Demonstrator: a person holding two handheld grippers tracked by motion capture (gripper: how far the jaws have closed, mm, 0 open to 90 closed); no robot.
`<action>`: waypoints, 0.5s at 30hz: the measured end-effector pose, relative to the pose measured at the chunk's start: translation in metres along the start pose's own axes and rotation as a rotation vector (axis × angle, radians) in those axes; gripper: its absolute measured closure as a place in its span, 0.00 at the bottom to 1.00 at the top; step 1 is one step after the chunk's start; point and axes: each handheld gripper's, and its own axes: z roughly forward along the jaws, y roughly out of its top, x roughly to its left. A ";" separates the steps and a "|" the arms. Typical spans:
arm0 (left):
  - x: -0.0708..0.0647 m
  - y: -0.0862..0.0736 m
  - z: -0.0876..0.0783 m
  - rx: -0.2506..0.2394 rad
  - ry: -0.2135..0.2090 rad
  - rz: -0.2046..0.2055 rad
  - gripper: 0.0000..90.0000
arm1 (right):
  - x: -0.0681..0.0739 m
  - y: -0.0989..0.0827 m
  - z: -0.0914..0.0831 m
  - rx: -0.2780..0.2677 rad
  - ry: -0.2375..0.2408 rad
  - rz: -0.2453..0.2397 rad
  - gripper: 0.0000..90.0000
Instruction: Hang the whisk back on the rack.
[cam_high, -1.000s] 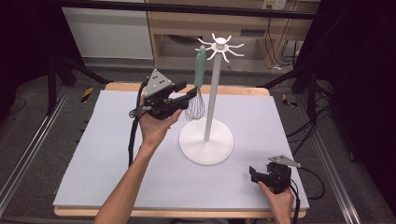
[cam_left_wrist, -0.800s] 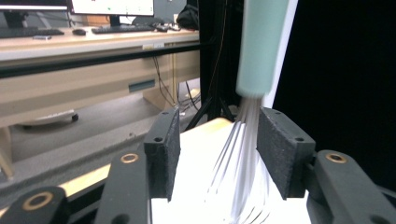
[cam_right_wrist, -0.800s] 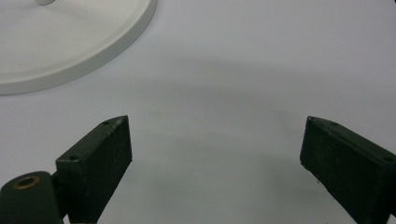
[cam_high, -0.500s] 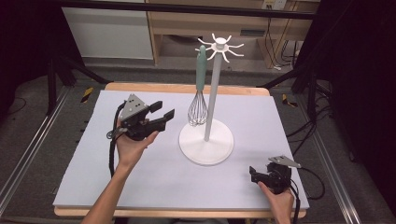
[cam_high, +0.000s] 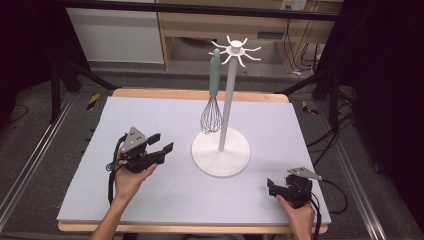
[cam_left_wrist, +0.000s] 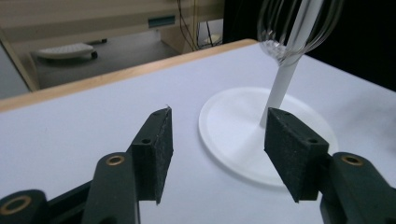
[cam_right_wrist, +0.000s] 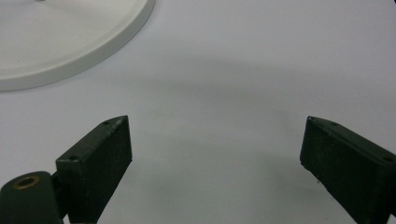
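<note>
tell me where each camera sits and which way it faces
High view: above the person's side, looking forward and down on the table; both forearms, left gripper and right gripper show.
Left gripper view: on the left gripper, facing the stand and whisk.
Right gripper view: on the right gripper, looking down at the table.
All share the stand's base.

From my remote seat I see a grey carpeted floor around the worktop, which has a pale lavender sheet over a light wooden edge. Metal rails run along the floor on both sides. Behind stands a light wood shelf unit with a white panel to its left. Black cables hang near the unit's right end. The room's far sides are dark, with black stand legs angled down on each side.
</note>
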 end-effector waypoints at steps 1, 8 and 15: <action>0.002 -0.004 -0.001 0.006 0.007 -0.003 0.46 | 0.000 0.000 0.000 0.001 0.000 0.001 0.11; 0.019 -0.029 -0.007 0.053 0.060 -0.026 0.43 | -0.001 -0.001 0.000 0.007 -0.003 0.009 0.11; 0.038 -0.047 -0.019 0.084 0.132 -0.057 0.40 | -0.007 -0.002 0.001 0.013 -0.023 0.008 0.11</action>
